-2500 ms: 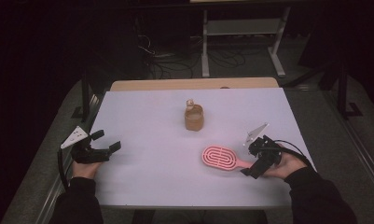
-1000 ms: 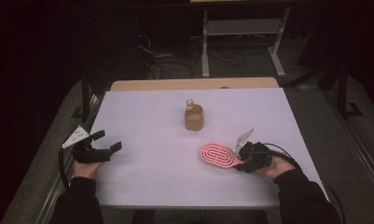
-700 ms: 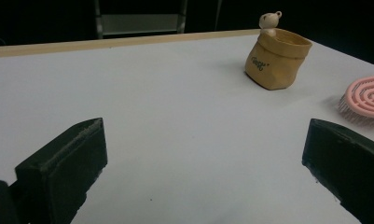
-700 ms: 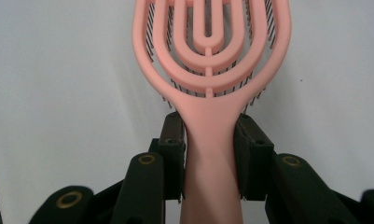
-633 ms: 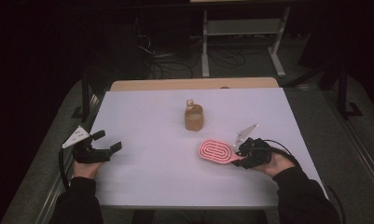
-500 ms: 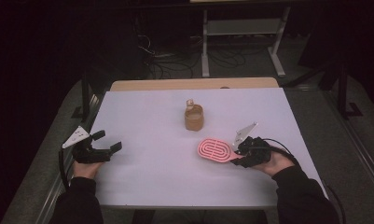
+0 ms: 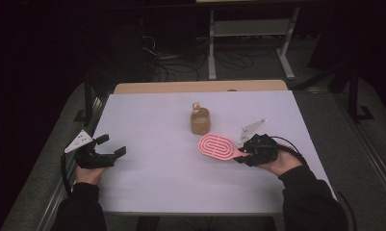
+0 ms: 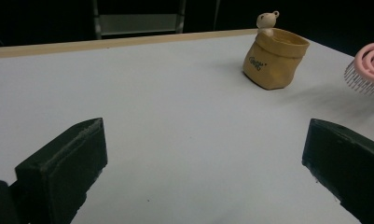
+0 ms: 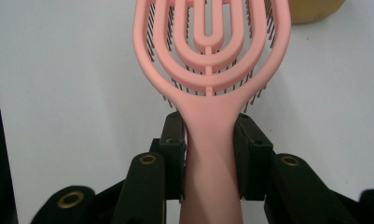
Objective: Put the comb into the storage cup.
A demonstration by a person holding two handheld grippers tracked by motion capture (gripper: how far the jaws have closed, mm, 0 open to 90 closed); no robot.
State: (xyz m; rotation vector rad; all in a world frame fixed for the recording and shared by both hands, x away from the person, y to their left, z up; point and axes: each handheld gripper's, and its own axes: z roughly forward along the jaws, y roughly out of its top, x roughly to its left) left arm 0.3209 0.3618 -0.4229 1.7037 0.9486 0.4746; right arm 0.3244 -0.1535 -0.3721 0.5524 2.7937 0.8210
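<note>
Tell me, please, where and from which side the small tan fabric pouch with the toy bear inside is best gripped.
Probably across the tan fabric pouch body, just under its rolled rim, coming down from above or level from the open left gripper side. It stands upright and apart from everything. Its soft walls should give under the pads. The bear leans at the far rim, so keep the jaws off that edge.

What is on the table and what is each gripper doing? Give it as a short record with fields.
surface: white table
held thing: pink hairbrush, bristles down, handle clamped between the fingers of the right gripper
brush height: head lifted off the table
left gripper: open, nothing between its fingers, near the table's left edge
other thing: small tan pouch with a bear figure at its rim, upright, near the table's middle
brush to pouch: apart, the brush head nearer the person
</note>
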